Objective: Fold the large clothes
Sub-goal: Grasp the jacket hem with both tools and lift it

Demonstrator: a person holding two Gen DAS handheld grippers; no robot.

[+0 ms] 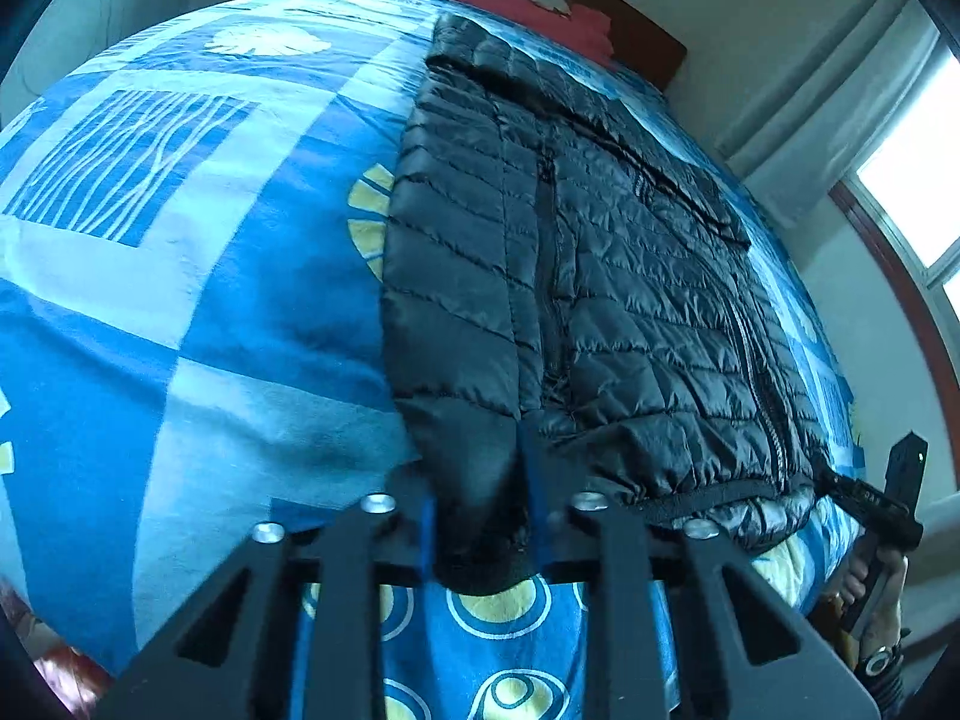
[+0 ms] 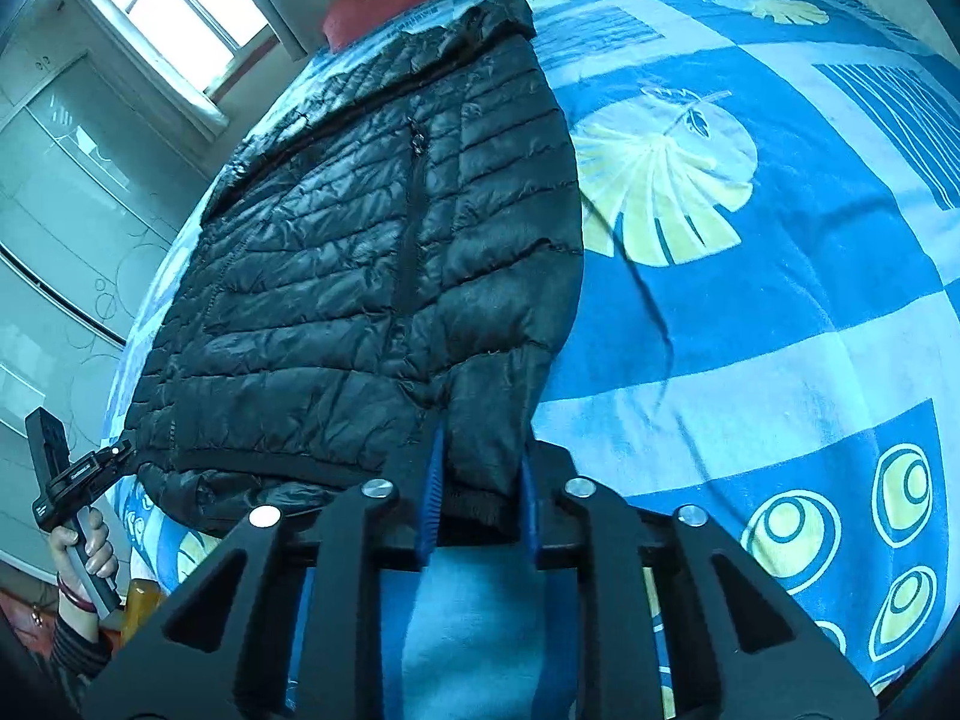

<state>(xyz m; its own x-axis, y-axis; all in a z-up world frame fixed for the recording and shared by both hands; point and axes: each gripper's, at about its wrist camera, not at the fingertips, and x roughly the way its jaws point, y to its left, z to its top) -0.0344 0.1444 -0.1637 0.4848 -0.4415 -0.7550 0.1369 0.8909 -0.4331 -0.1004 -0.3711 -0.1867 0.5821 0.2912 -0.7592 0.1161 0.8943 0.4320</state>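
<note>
A black quilted puffer jacket (image 1: 600,276) lies lengthwise on the bed, collar toward the headboard, its sleeves folded in along its sides. My left gripper (image 1: 480,510) is shut on a sleeve cuff (image 1: 474,540) at the jacket's hem end. My right gripper (image 2: 480,492) is shut on the other sleeve cuff (image 2: 480,480) of the jacket (image 2: 372,252) at the same end. Each gripper also shows at the edge of the other's view, at the jacket's far hem corner: the right one (image 1: 864,498) and the left one (image 2: 96,468).
The bed (image 1: 180,300) has a blue patterned cover (image 2: 750,330). A red pillow (image 1: 528,6) lies by the wooden headboard (image 1: 648,30). A window (image 2: 180,6) and a glass-door wardrobe (image 2: 60,210) stand beside the bed.
</note>
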